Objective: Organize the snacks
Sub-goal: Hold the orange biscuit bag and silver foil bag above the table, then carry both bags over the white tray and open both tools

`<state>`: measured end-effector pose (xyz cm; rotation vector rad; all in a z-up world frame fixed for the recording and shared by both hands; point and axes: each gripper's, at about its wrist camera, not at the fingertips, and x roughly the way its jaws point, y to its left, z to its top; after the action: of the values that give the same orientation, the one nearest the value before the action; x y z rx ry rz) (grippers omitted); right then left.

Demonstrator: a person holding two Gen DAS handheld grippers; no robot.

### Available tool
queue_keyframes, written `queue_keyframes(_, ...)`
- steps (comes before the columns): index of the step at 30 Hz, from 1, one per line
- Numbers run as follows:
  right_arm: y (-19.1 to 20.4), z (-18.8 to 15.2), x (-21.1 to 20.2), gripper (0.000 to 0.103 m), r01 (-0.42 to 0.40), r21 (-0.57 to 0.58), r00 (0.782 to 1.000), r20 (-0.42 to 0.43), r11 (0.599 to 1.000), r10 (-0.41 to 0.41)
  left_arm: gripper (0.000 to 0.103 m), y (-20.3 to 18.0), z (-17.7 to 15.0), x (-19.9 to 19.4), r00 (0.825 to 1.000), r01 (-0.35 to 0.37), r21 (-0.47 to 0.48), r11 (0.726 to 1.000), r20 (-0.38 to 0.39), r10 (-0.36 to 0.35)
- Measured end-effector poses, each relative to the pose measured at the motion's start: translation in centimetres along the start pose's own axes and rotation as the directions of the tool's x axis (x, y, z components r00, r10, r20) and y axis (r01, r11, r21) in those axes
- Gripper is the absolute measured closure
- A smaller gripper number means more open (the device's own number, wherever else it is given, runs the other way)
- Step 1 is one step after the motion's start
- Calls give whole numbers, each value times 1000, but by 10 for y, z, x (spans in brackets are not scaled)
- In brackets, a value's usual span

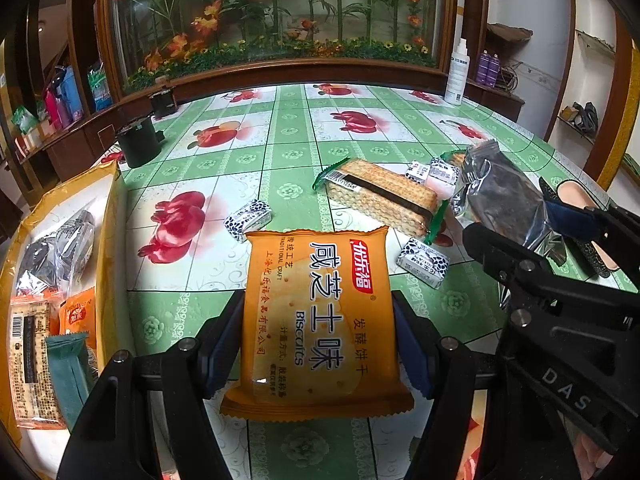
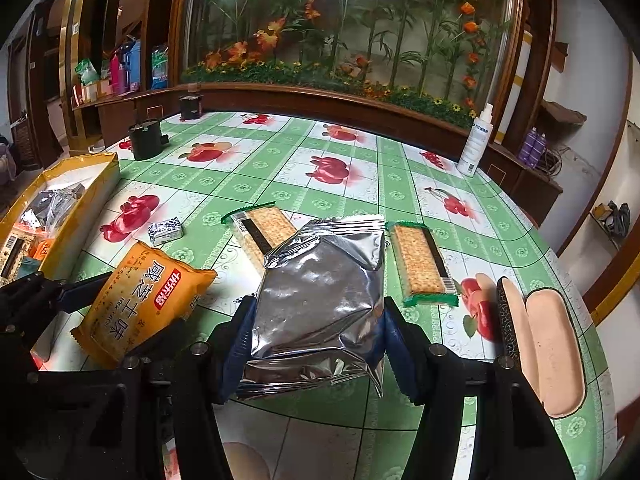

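Green fruit-print tablecloth [image 2: 256, 168], glass plant display [image 2: 352, 20]

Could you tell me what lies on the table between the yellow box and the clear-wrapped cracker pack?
One small black-and-white wrapped candy on bare cloth between the yellow box and the cracker pack, in the right wrist view.

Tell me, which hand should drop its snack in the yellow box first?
Probably the left. The left gripper holds the orange biscuit pack, and the yellow box sits right beside it. The right gripper, holding the silver pack, is farther from the box.
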<state>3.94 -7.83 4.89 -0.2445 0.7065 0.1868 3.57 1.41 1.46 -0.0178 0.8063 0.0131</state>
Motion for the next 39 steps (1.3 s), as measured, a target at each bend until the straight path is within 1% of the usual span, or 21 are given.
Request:
queue_keyframes(7,-2,1,-1,38,-10,11,1000,1,1000,10,35,-1,0,0,1000,-2,-2,1000,3,2)
queue_keyframes(15,-5,-1,-1,39,-1,23,1000,1,1000,1,35,0,0,-2,1000,-8,-16,1000,6,9)
queue_keyframes(20,-11,0,1,39,8,46,1000,-4,999,-8,35,2,1,-4,1000,-8,-24,1000,16,8)
queue_keyframes(24,-16,1,1,39,0,74,1000,-3,997,1,35,5,1,-4,1000,-8,-43,999,23,9)
queue_keyframes(27,-20,1,4,39,11,91,1000,-8,996,-10,35,7,2,-6,1000,-5,-55,998,24,7)
queue_keyframes(31,-33,0,10,39,37,137,999,-18,990,-35,34,10,2,-20,999,15,-80,997,48,-11)
queue_keyframes(34,-40,-3,7,39,32,194,999,-35,981,-26,34,11,-3,-37,997,45,-84,995,68,-39)
queue_keyframes(36,-38,-7,-3,39,20,211,1000,-24,977,-16,34,14,-6,-46,996,59,-80,995,72,-53)
queue_keyframes(39,-26,-12,-17,39,10,202,1000,-12,979,-8,34,21,-8,-58,995,70,-98,993,79,-63)
